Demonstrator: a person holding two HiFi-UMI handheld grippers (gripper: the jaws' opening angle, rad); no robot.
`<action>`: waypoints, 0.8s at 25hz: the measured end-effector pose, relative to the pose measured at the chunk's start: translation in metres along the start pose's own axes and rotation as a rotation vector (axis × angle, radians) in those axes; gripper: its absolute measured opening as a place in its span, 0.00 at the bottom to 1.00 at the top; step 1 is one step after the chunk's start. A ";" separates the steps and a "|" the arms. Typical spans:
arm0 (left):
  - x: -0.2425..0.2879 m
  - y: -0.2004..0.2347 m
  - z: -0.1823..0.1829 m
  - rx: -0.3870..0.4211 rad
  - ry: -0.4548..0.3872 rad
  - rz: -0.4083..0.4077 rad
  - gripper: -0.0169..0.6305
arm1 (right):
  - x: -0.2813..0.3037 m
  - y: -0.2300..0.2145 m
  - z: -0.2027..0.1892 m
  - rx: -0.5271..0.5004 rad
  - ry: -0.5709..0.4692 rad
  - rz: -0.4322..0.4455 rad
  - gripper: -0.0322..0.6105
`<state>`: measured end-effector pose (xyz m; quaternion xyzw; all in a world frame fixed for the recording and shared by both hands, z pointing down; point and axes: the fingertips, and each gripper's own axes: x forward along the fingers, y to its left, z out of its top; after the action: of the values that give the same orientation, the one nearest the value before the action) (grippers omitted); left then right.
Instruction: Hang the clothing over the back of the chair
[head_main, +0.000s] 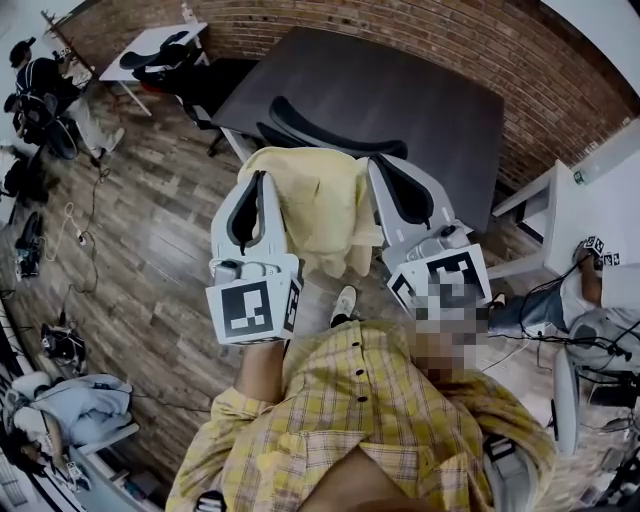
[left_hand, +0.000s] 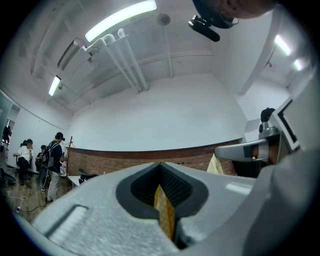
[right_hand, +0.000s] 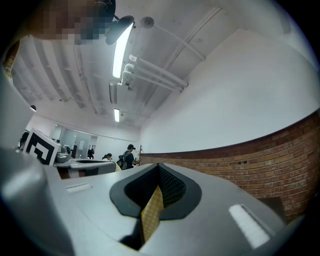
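In the head view I hold a pale yellow garment up between both grippers, above the curved black back of the chair. My left gripper pinches the garment's left edge and my right gripper pinches its right edge. Both point up and away from me. In the left gripper view the gripper is shut, with a sliver of yellow cloth caught in the jaws. The right gripper is shut the same way on a strip of cloth. The chair's seat is hidden behind the garment.
A dark table stands behind the chair against a brick wall. White desks with other chairs are at the far left, and a white desk is at the right. People stand at the far left.
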<state>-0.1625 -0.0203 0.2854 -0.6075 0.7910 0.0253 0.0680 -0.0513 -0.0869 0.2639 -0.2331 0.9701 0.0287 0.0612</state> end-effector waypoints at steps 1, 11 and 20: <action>0.006 0.003 0.001 0.000 -0.002 -0.001 0.03 | 0.005 -0.003 0.001 -0.001 -0.001 -0.003 0.06; 0.072 0.020 0.013 0.022 -0.044 -0.024 0.03 | 0.055 -0.038 0.013 -0.015 -0.046 -0.035 0.06; 0.124 0.024 0.007 0.029 -0.055 -0.047 0.03 | 0.088 -0.071 0.009 -0.015 -0.063 -0.069 0.06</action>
<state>-0.2168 -0.1322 0.2607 -0.6239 0.7747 0.0288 0.0989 -0.0959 -0.1888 0.2412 -0.2659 0.9588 0.0412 0.0909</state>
